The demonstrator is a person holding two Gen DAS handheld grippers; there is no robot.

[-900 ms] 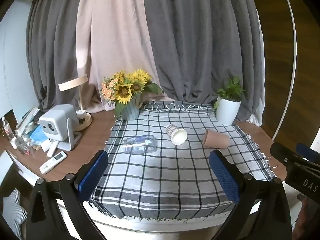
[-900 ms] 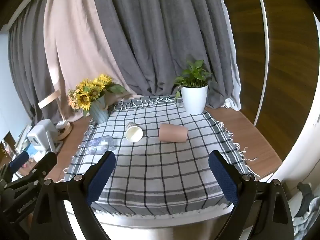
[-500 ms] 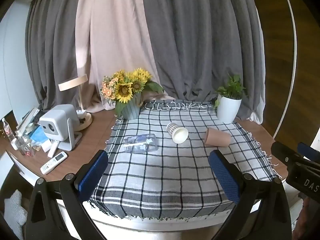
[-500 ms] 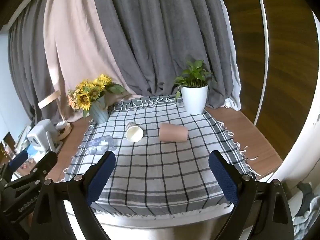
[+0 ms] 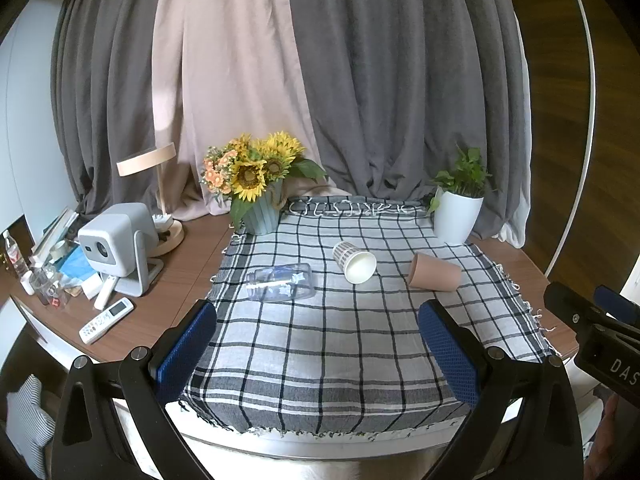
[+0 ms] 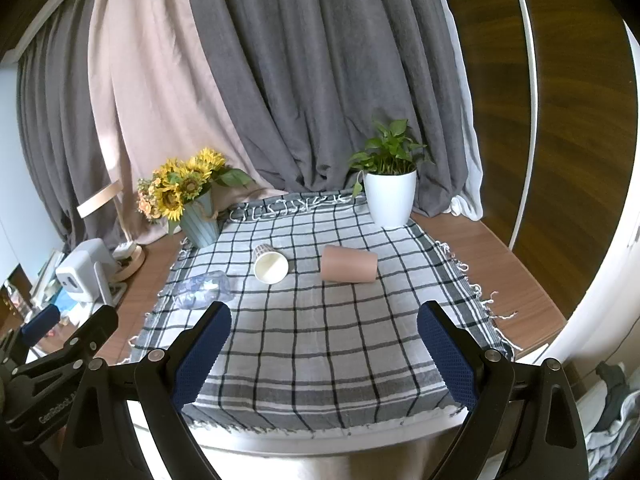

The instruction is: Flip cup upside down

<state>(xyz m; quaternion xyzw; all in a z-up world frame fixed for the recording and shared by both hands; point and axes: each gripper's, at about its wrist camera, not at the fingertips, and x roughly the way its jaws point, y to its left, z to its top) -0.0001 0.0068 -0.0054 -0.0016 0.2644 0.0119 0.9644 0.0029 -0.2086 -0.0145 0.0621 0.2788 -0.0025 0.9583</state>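
Observation:
A white paper cup [image 5: 354, 261] lies on its side on the checked cloth, mouth toward me; it also shows in the right wrist view [image 6: 270, 263]. A pink cup [image 5: 434, 271] lies on its side to its right, also in the right wrist view [image 6: 349, 263]. A clear plastic cup or bottle [image 5: 281, 282] lies on its side to the left, also in the right wrist view [image 6: 203, 289]. My left gripper [image 5: 318, 320] is open and empty over the table's near edge. My right gripper [image 6: 325, 322] is open and empty, also at the near edge.
The checked cloth [image 5: 340, 340] covers a wooden table [image 5: 184, 276]. A sunflower vase [image 5: 260, 212] and a white potted plant [image 5: 458, 212] stand at the back. A projector [image 5: 116, 244], lamp [image 5: 156, 184], remote [image 5: 106, 320] and clutter sit at the left. Curtains hang behind.
The left wrist view has shifted slightly, tilting a little; the right view is nearly unchanged. The cups have not moved and both grippers stay open.

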